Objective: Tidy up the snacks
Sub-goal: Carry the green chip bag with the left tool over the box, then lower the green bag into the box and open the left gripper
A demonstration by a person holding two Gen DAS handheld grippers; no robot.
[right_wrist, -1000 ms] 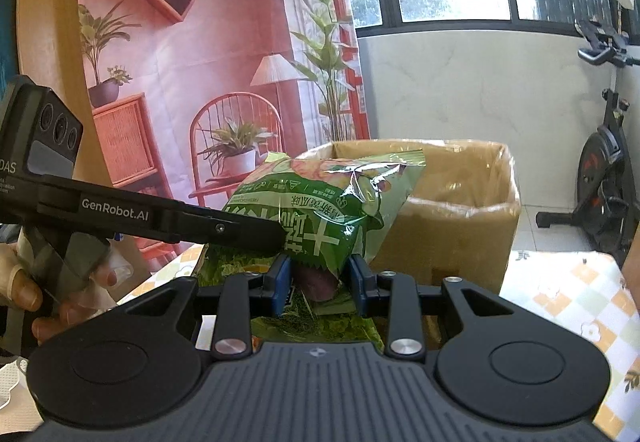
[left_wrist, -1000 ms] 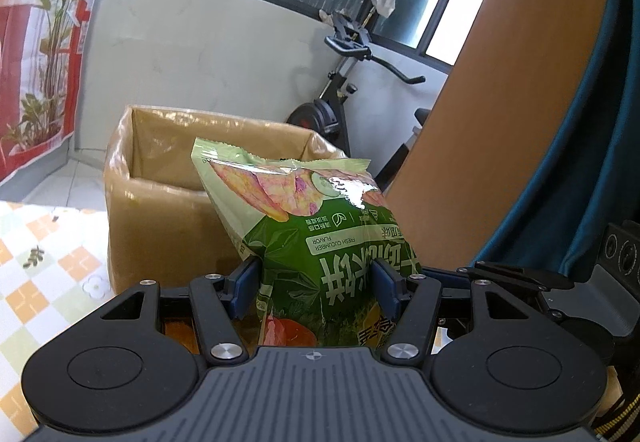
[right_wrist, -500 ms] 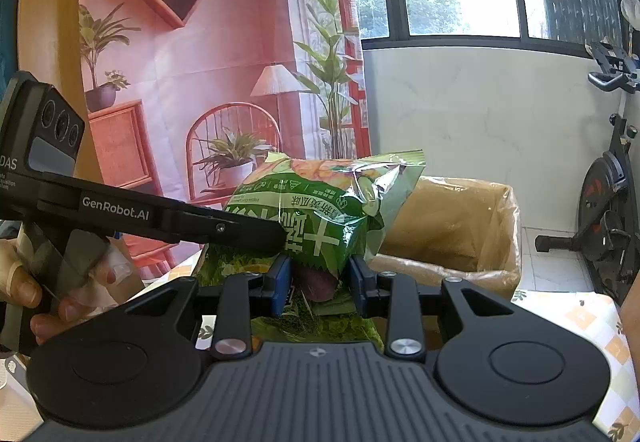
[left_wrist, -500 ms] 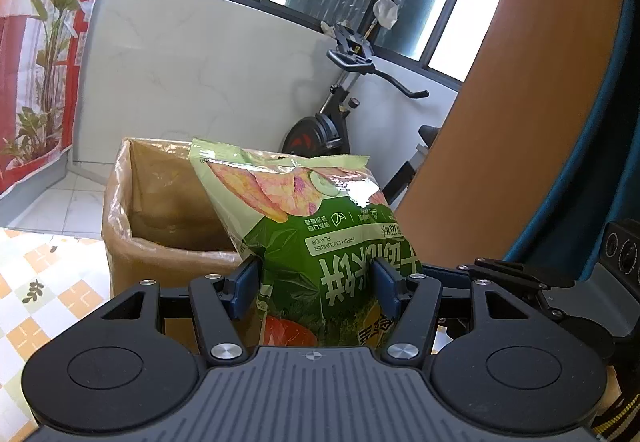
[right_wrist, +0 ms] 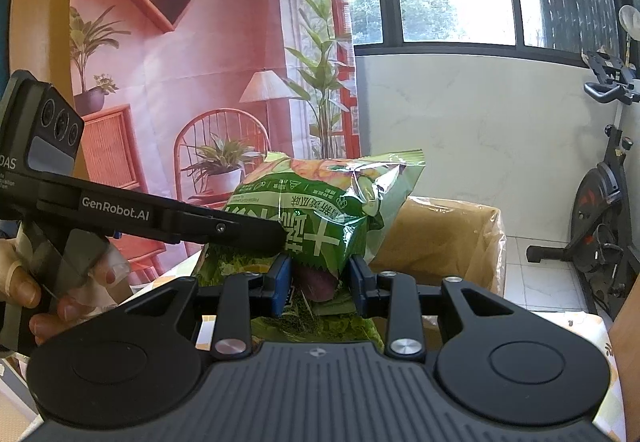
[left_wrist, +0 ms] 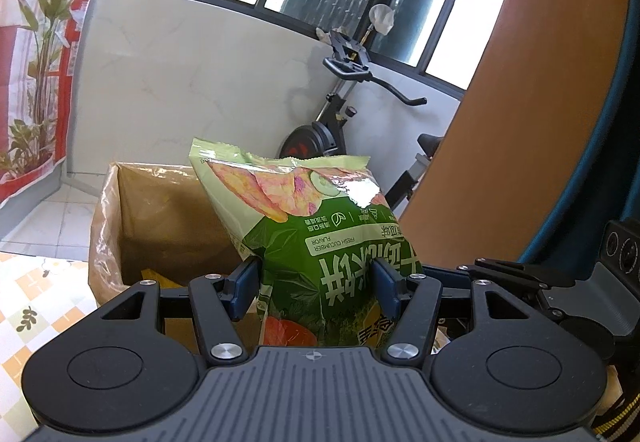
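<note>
Both claws hide the snack bag's base.

One green snack bag is being counted, along with one cardboard box, two grippers, one hand and one exercise bike. A second bag is not being made out clearly.

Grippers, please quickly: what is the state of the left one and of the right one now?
Left gripper: closed on the green snack bag, pads pressing both sides.
Right gripper: closed on the same green snack bag, gripping a narrower part.
</note>
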